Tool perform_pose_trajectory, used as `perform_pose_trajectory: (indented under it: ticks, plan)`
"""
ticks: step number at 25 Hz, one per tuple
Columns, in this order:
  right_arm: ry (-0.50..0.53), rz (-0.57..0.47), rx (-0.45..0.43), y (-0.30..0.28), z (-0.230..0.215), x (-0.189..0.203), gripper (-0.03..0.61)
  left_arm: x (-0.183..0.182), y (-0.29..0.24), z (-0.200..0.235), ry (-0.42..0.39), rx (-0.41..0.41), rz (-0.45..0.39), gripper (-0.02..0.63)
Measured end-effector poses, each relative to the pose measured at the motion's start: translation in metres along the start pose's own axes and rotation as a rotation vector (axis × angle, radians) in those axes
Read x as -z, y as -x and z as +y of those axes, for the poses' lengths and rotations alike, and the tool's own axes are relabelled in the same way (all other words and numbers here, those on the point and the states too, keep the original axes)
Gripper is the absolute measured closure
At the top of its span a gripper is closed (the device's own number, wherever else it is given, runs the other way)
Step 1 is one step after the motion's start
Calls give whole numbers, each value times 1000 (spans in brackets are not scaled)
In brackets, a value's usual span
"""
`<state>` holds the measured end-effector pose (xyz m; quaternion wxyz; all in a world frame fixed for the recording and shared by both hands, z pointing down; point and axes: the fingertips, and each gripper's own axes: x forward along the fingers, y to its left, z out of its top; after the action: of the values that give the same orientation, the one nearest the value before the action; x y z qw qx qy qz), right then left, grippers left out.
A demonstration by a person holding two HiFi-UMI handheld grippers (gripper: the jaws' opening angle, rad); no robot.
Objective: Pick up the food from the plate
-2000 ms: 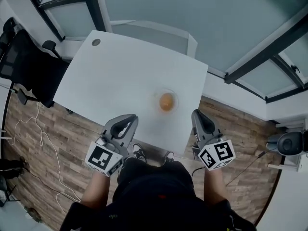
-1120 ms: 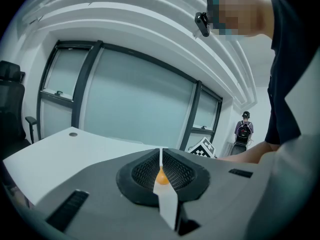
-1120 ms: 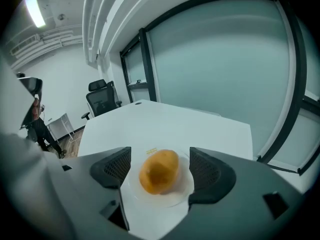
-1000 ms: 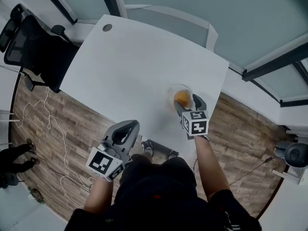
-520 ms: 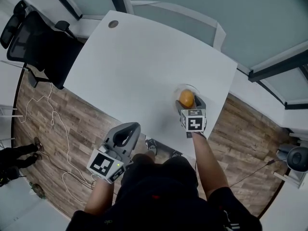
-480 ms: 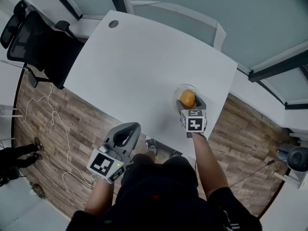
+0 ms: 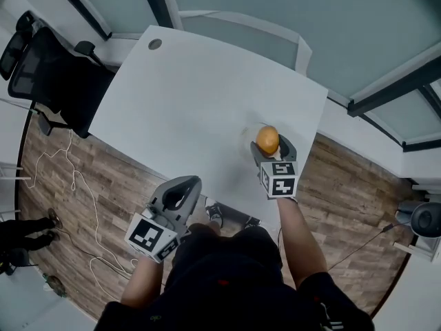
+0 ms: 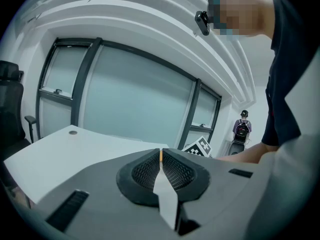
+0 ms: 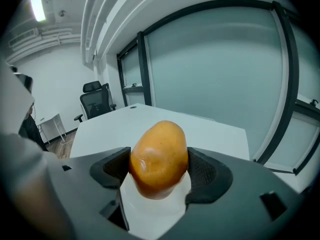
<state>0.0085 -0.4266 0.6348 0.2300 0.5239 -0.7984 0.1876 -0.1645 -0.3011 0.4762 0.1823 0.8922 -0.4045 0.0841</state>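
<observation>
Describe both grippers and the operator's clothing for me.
Both the left gripper and right gripper are grey moulded shells with dark textured fingers; each carries a white cube with black square markers. The person wears a black short-sleeved top.

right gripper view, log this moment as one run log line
right tongs: shut on orange food | left tongs: shut, empty, near the person's body | food over white table | lift off plate: cannot tell

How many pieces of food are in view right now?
1. The orange-brown food is clamped between the jaws of the right gripper, over the white table near its edge. The left gripper is shut on nothing. No other food shows.
</observation>
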Motion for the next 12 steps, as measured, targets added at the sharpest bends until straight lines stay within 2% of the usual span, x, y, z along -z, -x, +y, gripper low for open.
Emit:
perform_pose_trajectory:
  ticks: [12]
  plan:
    - [53,-329,-41,164,4,-115,212,-53,-2,-64,-108,82,-120,580]
